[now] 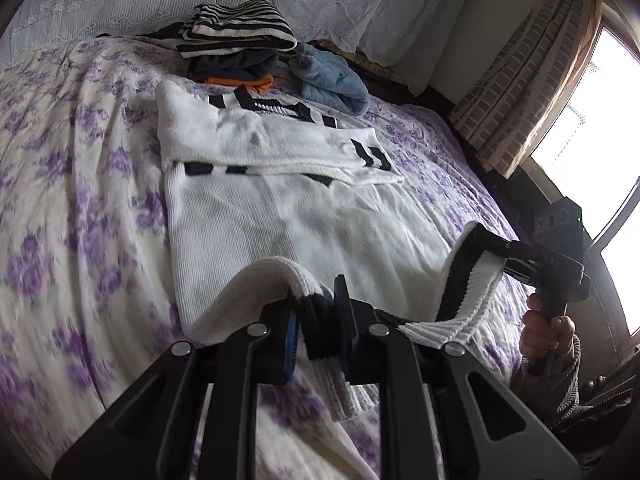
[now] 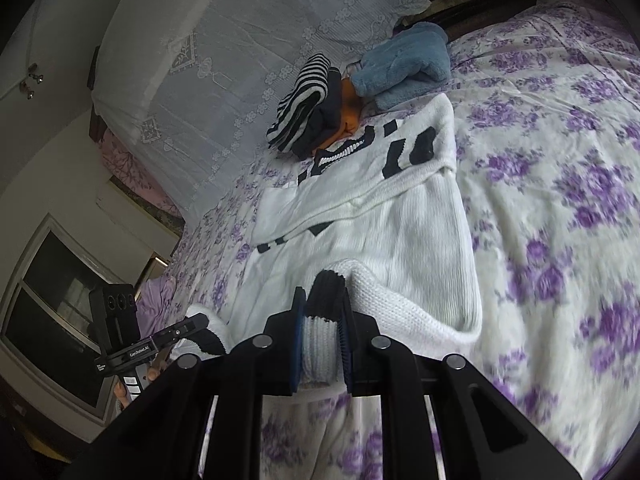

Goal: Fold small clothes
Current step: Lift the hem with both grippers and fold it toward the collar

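Left wrist view: the white sweater point(image 1: 280, 208) stretches toward twelve o'clock on the bedspread point(image 1: 72, 168); the left gripper point(image 1: 320, 328) pinches its black-trimmed hem. At three o'clock, the right gripper point(image 1: 486, 246), held by a hand point(image 1: 548, 332), grips the hem's other corner.

Right wrist view: the sweater lies at twelve o'clock, the right gripper clamped on the bunched hem point(image 2: 324, 320). The left gripper sits at nine o'clock.

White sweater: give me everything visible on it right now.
The white sweater is a ribbed knit with black block markings and black-and-white ribbed trim. It lies on the purple-flowered bedspread, sleeves folded across the chest. Its near hem is lifted off the bed, pinched at two corners: left gripper and right gripper are both shut on the trim. The far end touches a stack of folded clothes.
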Tool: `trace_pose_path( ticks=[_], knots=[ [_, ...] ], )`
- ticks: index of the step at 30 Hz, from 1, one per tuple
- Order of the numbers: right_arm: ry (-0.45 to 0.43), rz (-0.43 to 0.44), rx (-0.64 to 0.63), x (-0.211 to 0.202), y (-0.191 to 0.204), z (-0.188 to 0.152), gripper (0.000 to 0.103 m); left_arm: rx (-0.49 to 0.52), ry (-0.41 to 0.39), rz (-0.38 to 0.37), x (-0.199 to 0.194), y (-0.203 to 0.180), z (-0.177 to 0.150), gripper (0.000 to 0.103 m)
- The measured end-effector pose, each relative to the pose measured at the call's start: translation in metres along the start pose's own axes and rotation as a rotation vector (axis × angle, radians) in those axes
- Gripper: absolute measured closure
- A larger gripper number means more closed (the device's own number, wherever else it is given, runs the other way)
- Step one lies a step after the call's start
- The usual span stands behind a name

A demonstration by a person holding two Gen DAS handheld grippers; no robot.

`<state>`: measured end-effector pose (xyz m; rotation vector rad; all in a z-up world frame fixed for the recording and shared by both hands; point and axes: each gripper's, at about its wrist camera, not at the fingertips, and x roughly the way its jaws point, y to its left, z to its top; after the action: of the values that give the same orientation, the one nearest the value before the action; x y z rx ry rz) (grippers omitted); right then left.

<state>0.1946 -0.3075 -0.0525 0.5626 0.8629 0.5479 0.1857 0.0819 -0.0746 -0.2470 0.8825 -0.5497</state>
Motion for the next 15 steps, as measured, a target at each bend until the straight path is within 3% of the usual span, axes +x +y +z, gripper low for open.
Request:
trace_pose_path(
  ticks=[15],
  knots=[
    [0.021, -0.025, 0.017, 0.044, -0.008, 0.069, 0.087, -0.017, -0.003, 0.049, 0.030, 0.021, 0.071, 0.088]
  ],
)
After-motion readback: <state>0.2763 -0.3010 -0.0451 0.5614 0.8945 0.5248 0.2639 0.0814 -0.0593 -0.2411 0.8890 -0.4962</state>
